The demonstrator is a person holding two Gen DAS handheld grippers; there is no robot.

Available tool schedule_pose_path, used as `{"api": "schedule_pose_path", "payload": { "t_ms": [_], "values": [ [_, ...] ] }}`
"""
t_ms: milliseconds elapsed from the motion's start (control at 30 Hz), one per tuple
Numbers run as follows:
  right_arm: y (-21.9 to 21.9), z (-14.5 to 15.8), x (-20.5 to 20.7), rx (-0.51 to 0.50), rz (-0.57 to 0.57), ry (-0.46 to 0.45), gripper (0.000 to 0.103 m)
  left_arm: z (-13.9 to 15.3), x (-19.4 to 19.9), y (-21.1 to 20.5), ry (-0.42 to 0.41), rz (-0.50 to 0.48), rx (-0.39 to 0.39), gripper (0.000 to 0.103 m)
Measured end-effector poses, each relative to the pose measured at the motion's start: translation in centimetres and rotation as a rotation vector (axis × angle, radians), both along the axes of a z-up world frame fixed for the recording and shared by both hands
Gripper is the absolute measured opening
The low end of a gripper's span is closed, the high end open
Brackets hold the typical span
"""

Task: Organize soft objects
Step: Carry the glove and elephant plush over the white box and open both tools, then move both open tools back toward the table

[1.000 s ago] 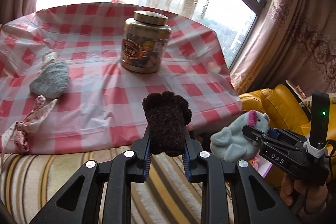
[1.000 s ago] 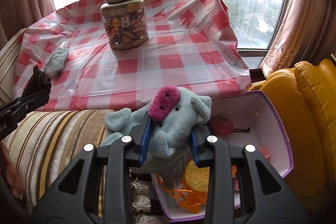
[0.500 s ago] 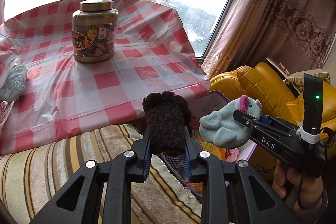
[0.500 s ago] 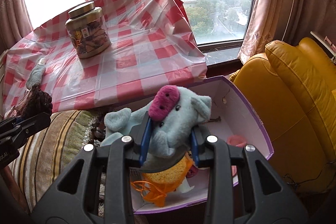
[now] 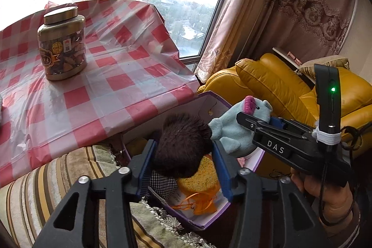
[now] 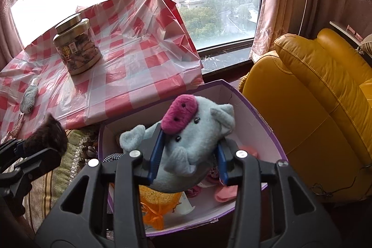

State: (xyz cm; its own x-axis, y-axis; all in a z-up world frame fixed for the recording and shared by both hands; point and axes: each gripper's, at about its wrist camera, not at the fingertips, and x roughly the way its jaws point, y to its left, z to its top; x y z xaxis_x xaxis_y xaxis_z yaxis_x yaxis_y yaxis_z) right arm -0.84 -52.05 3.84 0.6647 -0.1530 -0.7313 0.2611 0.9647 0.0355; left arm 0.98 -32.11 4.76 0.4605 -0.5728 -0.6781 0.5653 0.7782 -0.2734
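Note:
My left gripper point(image 5: 183, 155) hangs over the purple box point(image 5: 210, 223); its jaws are opening. Between them is a dark brown fuzzy glove point(image 5: 183, 143), blurred and loose from the blue pads point(image 5: 145, 166). In the right wrist view my right gripper point(image 6: 190, 143) is above the same box point(image 6: 255, 117), and its jaws are opening too. Its pads still touch the sides of a grey elephant plush point(image 6: 193, 138) with a pink snout, which sits upright between them. The left wrist view shows that plush point(image 5: 232, 131) in the right gripper point(image 5: 251, 124), just right of the glove.
The box holds a yellow sponge point(image 5: 200, 180), orange ribbon, checked cloth and pink items point(image 6: 226, 194). A gold-lidded jar point(image 6: 78, 48) and a grey sock point(image 6: 29, 99) lie on the red-checked table point(image 5: 121, 83). A striped cushion point(image 5: 46, 183) is left of the box, a yellow armchair point(image 6: 309, 113) right of it.
Both grippers swung right, from the table's edge to above the open box. Both sets of jaws have widened. The brown glove has sunk and blurred; the plush keeps its place.

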Motion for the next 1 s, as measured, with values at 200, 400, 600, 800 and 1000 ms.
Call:
{"api": "schedule_pose_path", "payload": {
  "t_ms": [200, 400, 600, 800, 1000],
  "values": [
    [0.2, 0.0, 0.0, 0.012, 0.010, -0.002, 0.058, -0.1, 0.2, 0.4, 0.015, 0.016, -0.011, 0.068],
    [0.4, 0.1, 0.0, 0.008, 0.014, 0.000, 0.060, -0.2, 0.2, 0.8, 0.020, 0.028, -0.015, 0.068],
    [1.2, 0.3, 0.2, -0.005, 0.033, 0.004, 0.062, -0.1, 0.4, 1.9, 0.021, 0.053, -0.029, 0.068],
    [2.6, 0.4, 0.8, -0.020, 0.058, 0.020, 0.064, -0.2, 1.3, 4.8, 0.040, 0.123, -0.058, 0.068],
    [4.4, 0.7, 1.6, -0.030, 0.092, 0.030, 0.068, -0.3, 2.3, 8.1, 0.055, 0.198, -0.084, 0.068]
  ]
}}
